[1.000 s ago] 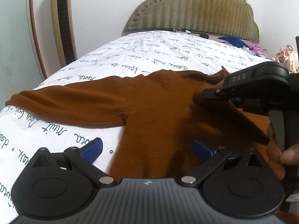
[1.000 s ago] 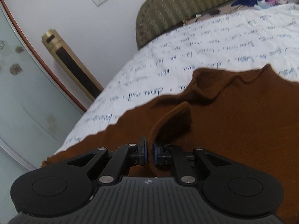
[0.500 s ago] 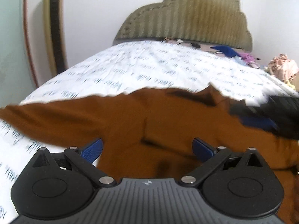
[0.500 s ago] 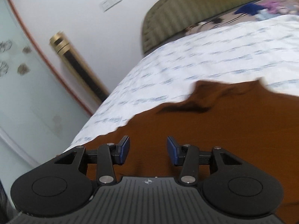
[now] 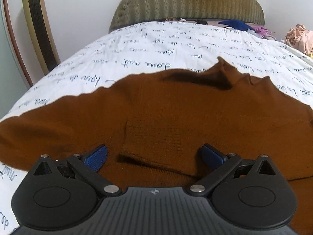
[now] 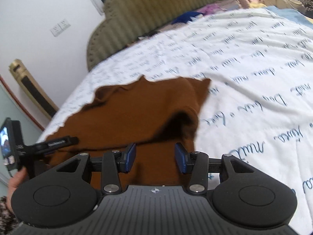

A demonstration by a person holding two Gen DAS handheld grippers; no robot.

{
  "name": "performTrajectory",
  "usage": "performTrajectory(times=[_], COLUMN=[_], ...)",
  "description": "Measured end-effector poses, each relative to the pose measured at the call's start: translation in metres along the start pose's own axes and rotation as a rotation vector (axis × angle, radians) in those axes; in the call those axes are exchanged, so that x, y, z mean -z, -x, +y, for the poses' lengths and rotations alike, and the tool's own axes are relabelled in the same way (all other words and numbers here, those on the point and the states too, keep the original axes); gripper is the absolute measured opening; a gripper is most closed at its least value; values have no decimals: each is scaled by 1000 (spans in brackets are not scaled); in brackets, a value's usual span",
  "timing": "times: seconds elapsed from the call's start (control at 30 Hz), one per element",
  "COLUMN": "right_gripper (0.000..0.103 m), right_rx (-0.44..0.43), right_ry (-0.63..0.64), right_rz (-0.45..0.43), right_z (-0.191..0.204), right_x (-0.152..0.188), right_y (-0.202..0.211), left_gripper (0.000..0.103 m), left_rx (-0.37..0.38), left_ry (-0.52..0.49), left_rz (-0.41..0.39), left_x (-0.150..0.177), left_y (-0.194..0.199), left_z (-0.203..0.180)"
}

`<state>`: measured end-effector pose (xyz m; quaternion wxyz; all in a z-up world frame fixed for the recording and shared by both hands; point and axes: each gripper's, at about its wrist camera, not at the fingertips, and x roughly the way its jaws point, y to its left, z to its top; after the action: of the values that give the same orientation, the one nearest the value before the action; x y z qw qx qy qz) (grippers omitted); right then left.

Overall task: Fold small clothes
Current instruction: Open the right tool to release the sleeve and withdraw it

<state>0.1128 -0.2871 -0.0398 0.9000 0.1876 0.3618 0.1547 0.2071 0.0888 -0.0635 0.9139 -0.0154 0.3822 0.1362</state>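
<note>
A brown knit sweater point(image 5: 195, 107) lies spread on a white bed sheet point(image 5: 137, 45) printed with handwriting. One sleeve is folded across its body, and the ribbed cuff point(image 5: 156, 135) rests just ahead of my left gripper point(image 5: 154, 156). That gripper is wide open above the cloth, gripping nothing. My right gripper point(image 6: 156, 159) hovers over the sweater's right part point(image 6: 137, 107). It is partly open, with cloth below the blue pads point(image 6: 130, 157) but none pinched. The left gripper's fingers point(image 6: 58, 142) and a hand point(image 6: 15, 178) show at the left of the right wrist view.
An olive padded headboard point(image 5: 185, 2) closes the far end of the bed. A gold tower fan point(image 5: 39, 25) stands by the wall on the left. A blue garment point(image 5: 234, 24) and a pile of pale clothes point(image 5: 299, 37) lie at the back right.
My right gripper let go of the brown fold it pinched, opened and swung right across the sweater. The left gripper shifted right over the body, and the right gripper left its view.
</note>
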Motion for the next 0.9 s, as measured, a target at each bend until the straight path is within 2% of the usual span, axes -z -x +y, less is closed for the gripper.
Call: performTrajectory(times=[0.03,0.1,0.2,0.43,0.53,0.63,0.67,0.7,0.73,0.8,0.9], right_gripper=[45,36,32,29,29,29,28,17,15,16,15], right_rx=[9,34,58,35,47,75,87,93,90,88,-7], right_ry=[3,32,77,140,215,234,218,194,162,59,-159], right_rz=[2,5,18,37,44,46,40,28,16,-27,-105], right_z=[-1,1,5,17,29,25,19,11,2,-20,-55], right_x=[0,-1,-2,-6,-8,-14,-17,-21,-25,-31,-31], right_y=[-5,-17,-27,-32,-38,-47,-48,-47,-45,-35,-19], left_gripper=[103,103,103,103,103,103,103,103,103,103,103], left_rx=[-7,-7,-4,-13,-8,0,1,2,2,2,3], left_ry=[-4,-4,17,13,13,15,17,16,15,15,13], left_rz=[0,9,24,15,16,19,20,18,17,13,9], left_x=[1,1,1,2,2,2,2,2,2,3,4], left_y=[-1,-2,-5,-6,-6,-6,-6,-6,-6,-6,-6], left_z=[0,1,3,1,1,4,4,4,4,4,4])
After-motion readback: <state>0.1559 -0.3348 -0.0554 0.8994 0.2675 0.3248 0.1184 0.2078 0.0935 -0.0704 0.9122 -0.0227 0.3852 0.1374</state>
